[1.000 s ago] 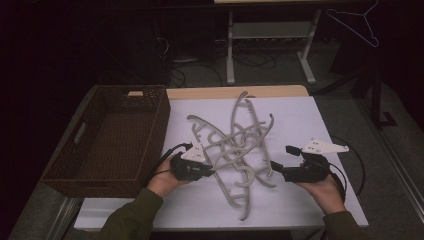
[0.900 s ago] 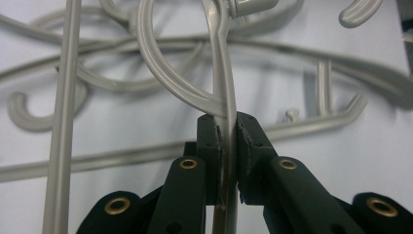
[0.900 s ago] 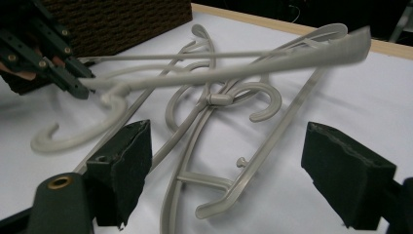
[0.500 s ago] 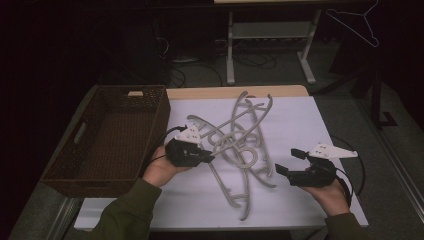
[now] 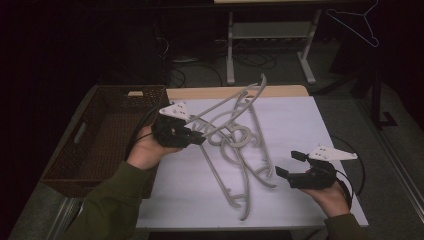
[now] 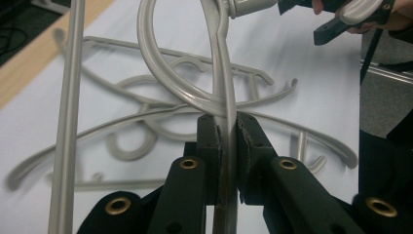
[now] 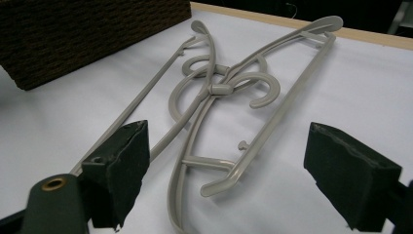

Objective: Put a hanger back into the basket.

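the white-covered table (image 5: 300, 125) carries a brown woven basket (image 5: 107, 135) along its left edge and, just right of the basket, a tangled pile of grey plastic hangers (image 5: 240, 150) near the table's centre. the left gripper (image 5: 192, 137) is clamped on the thin arm of one grey hanger (image 6: 226, 97), jaws pressed tight against it on both sides, holding it tilted above the pile with its far end pointing toward the table's back edge. the right gripper (image 5: 287, 165) sits near the front right of the table, just beside the pile, its jaws spread wide with nothing between them.
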The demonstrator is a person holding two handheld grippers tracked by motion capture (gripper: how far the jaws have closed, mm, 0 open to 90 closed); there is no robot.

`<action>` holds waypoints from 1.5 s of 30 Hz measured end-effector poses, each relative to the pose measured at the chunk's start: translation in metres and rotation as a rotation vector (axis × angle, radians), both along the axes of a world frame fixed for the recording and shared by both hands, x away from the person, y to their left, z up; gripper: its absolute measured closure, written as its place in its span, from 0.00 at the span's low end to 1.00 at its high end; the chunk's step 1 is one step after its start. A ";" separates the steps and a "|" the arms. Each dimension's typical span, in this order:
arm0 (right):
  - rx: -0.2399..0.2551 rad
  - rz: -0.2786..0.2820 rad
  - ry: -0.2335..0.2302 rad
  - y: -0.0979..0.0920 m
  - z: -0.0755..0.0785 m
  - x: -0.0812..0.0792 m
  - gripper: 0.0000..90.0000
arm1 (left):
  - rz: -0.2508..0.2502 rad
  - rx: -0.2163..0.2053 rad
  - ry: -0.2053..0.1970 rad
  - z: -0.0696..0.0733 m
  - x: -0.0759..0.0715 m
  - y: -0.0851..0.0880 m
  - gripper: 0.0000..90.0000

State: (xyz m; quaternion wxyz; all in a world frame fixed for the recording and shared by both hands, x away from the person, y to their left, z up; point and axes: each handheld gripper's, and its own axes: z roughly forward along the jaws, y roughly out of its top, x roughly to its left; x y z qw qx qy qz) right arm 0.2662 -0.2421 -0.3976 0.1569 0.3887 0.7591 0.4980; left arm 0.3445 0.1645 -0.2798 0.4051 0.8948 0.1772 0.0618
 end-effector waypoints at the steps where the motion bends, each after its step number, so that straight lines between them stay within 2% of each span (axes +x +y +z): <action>1: 0.000 0.000 0.000 0.000 0.000 0.000 0.18 | 0.008 0.003 0.001 0.005 0.001 0.007 0.91; 4: 0.001 -0.001 0.002 -0.001 -0.001 0.001 0.18 | 0.031 0.011 -0.002 0.013 0.004 0.025 0.91; 11: -0.006 -0.006 0.008 0.000 -0.002 0.002 0.18 | 0.097 -0.015 0.001 0.025 0.006 0.073 0.91; 12: -0.007 -0.007 0.008 -0.001 -0.002 0.002 0.18 | 0.116 -0.020 -0.001 0.026 0.005 0.087 0.91; 13: -0.007 -0.007 0.008 -0.001 -0.002 0.002 0.18 | 0.116 -0.020 -0.001 0.026 0.005 0.087 0.91; 15: -0.010 -0.008 0.007 -0.001 -0.003 0.003 0.18 | 0.137 -0.022 0.001 0.027 0.002 0.107 0.91; 16: -0.008 -0.012 0.013 -0.001 -0.003 0.003 0.18 | 0.137 -0.022 0.001 0.027 0.002 0.107 0.91; 18: -0.012 -0.013 0.010 -0.002 -0.003 0.003 0.18 | 0.158 -0.015 0.006 0.027 -0.001 0.125 0.91; 19: -0.012 -0.014 0.011 -0.002 -0.004 0.003 0.18 | 0.158 -0.015 0.006 0.027 -0.001 0.125 0.91; 23: -0.015 -0.017 0.017 -0.001 -0.004 0.003 0.18 | 0.190 -0.002 0.017 0.023 -0.008 0.149 0.91; 26: -0.023 -0.020 0.015 -0.002 -0.005 0.004 0.18 | 0.199 -0.003 0.024 0.021 -0.010 0.158 0.91; 30: -0.023 -0.025 0.017 -0.002 -0.005 0.004 0.18 | 0.223 0.016 0.035 0.016 -0.014 0.173 0.91; 40: -0.028 -0.030 0.019 -0.003 -0.006 0.004 0.18 | 0.312 0.020 0.072 0.003 -0.014 0.217 0.91; 45: -0.029 -0.031 0.021 -0.003 -0.006 0.004 0.18 | 0.342 0.027 0.098 -0.007 -0.013 0.229 0.91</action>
